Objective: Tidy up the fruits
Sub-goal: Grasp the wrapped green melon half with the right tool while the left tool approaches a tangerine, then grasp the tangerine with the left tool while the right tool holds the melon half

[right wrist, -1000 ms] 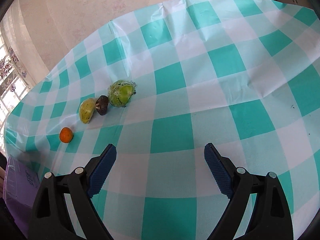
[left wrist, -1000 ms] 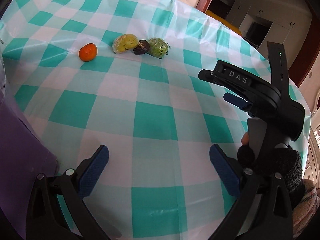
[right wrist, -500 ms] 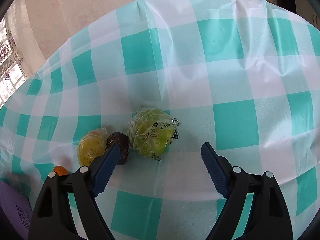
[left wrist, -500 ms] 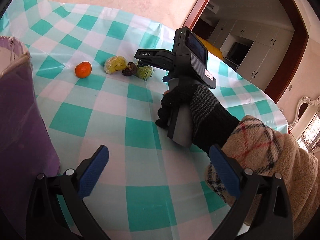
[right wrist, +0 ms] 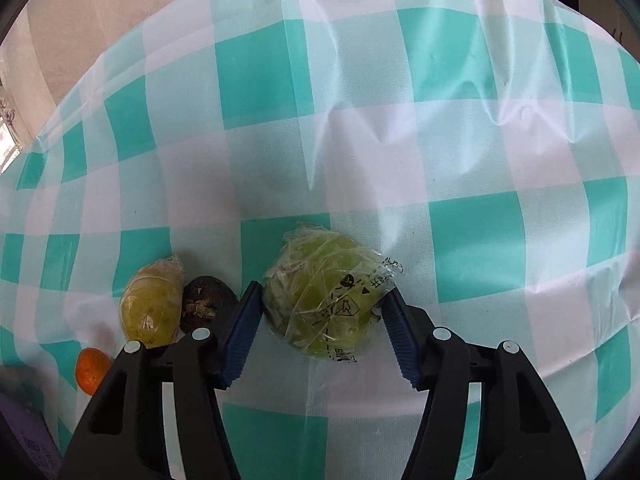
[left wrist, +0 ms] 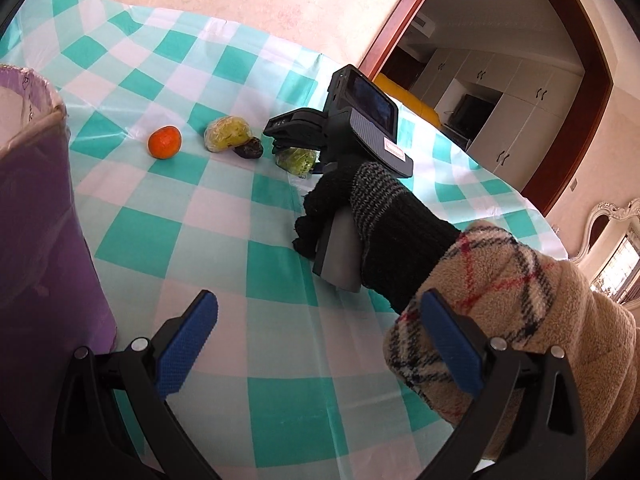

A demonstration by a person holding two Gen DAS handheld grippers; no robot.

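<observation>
A row of fruits lies on the checked tablecloth: an orange (left wrist: 164, 142), a wrapped yellow fruit (left wrist: 226, 134), a dark fruit (left wrist: 249, 148) and a wrapped green fruit (left wrist: 298, 159). In the right wrist view my right gripper (right wrist: 322, 330) has its blue pads on both sides of the wrapped green fruit (right wrist: 326, 290), touching its wrapper. The yellow fruit (right wrist: 152, 306), dark fruit (right wrist: 204, 300) and orange (right wrist: 91, 372) lie to its left. My left gripper (left wrist: 320, 354) is open and empty, low over the near table.
A purple container (left wrist: 38, 216) stands at the left of the left wrist view, close to my left finger. The person's gloved hand and plaid sleeve (left wrist: 500, 304) reach across the table from the right. A doorway and cupboards are behind the table.
My right gripper moved forward and closed in around the wrapped green fruit. The left view shifted slightly back; the purple container fills more of its left side.
</observation>
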